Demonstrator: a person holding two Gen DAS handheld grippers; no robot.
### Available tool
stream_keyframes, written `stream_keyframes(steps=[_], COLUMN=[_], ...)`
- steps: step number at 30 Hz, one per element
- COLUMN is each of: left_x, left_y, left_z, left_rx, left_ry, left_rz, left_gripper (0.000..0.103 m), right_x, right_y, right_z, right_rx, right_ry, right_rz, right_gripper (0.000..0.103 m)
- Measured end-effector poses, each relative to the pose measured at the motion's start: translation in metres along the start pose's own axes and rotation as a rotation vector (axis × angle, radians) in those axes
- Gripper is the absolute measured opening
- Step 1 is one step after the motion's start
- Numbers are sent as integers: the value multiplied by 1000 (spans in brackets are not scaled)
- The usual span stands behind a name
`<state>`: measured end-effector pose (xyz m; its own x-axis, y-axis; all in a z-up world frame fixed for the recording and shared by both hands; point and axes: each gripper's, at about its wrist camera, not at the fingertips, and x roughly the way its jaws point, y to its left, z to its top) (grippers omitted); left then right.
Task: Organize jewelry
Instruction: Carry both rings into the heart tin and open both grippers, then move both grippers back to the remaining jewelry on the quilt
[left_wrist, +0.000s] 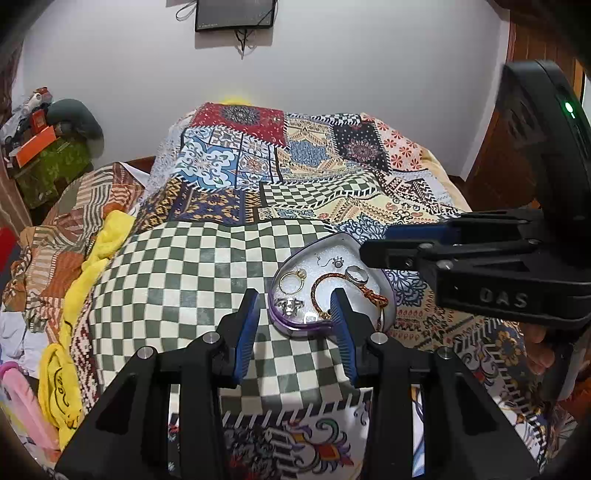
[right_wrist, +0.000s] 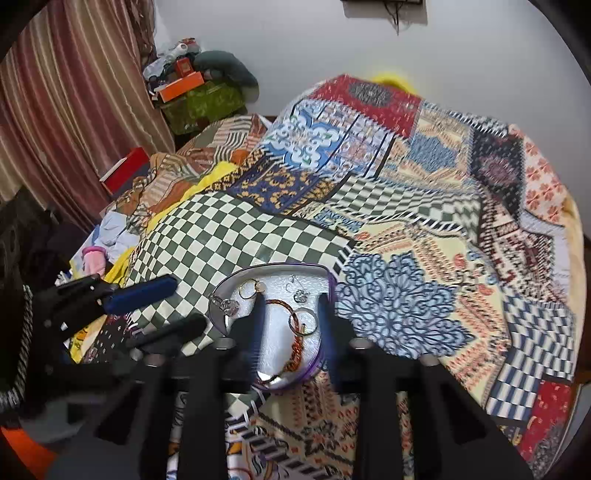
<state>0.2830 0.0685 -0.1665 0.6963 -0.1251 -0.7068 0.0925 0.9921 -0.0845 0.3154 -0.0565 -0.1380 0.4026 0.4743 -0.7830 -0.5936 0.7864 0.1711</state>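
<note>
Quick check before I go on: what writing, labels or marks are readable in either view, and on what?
"DAS": raised letters on the black body of the right tool, seen from the left wrist view; first letter unclear.
Wall screen: a line of small print at its lower left, too small to read.
Orange box on the shelf pile: no legible print.

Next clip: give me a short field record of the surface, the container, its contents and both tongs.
surface: patchwork bedspread
container: heart-shaped tray with purple rim, on the bedspread
contents: gold ring, silver ring, braided bracelet, a few small silver pieces
left tongs: open, at the tray's near edge, holding nothing
right tongs: open over the tray, blurred
</note>
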Motion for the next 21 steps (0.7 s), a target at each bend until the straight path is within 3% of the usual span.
stream_keyframes(steps=[1,12,21], left_x=[-3,-42,-54], left_y=[0,-15,-33], left_z=[0,-23,-52], left_rx=[3,34,29], left_ry=[-3,-7,44], left_rz=[2,12,-16], left_gripper=[39,39,39], right_x=[-4,-54,-79], right_y=[1,14,16], right_z=[-1,-36,-78], right_rx=[-8,-91,-102], right_ry=[-13,-86,-90], right_rz=[-9,-90,-116], right_gripper=[38,38,38])
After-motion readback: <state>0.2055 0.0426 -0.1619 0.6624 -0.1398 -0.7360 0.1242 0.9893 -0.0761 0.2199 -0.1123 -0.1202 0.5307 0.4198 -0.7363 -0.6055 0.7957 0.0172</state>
